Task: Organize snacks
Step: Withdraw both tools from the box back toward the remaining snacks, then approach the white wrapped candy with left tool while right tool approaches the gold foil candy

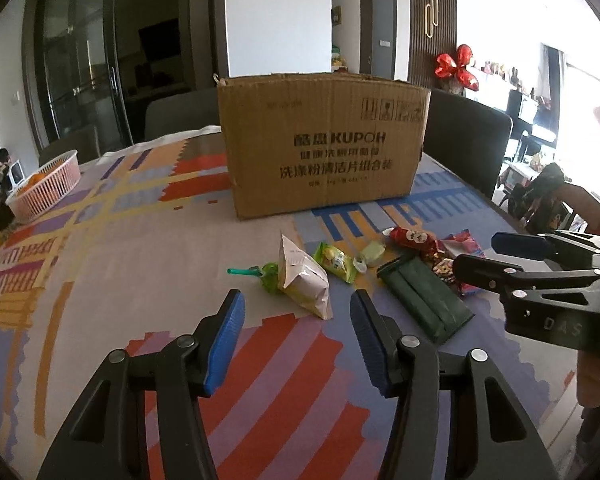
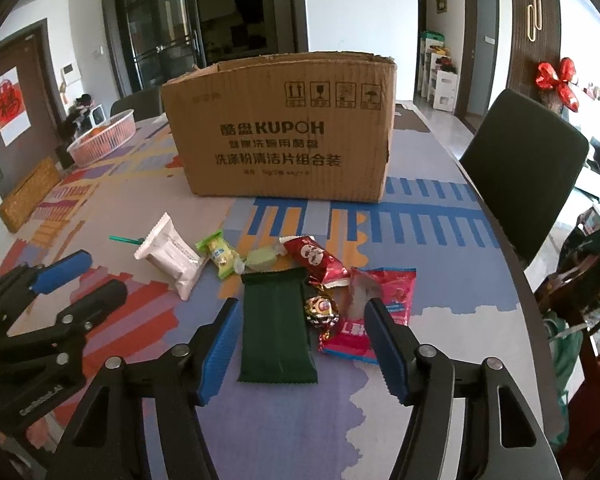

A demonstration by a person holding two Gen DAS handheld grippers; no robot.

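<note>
Table: wide top under a patterned multicolour cloth (image 2: 100, 216).
Box: brown corrugated cardboard carton (image 2: 284, 136), open-topped, upright mid-table.
Basket: pink plastic lattice basket (image 2: 104, 136), well left of the box.
Snacks: loose cluster in front of the box: dark green flat packet (image 2: 276, 332), white pouch (image 2: 172, 258), pink bag (image 2: 384, 304), red wrapper (image 2: 312, 258).
Left gripper (image 1: 296, 304): jaws apart, empty, near the white pouch.
Right gripper (image 2: 300, 312): jaws apart, straddling the green packet, pads clear of it.

A table (image 2: 440, 216) under a colourful patterned cloth carries a cardboard box (image 2: 284, 128) at twelve o'clock, a pink basket (image 2: 104, 136) at ten, and scattered snack packets at centre: white pouch (image 2: 172, 256), dark green packet (image 2: 276, 332), red wrapper (image 2: 314, 260).
</note>
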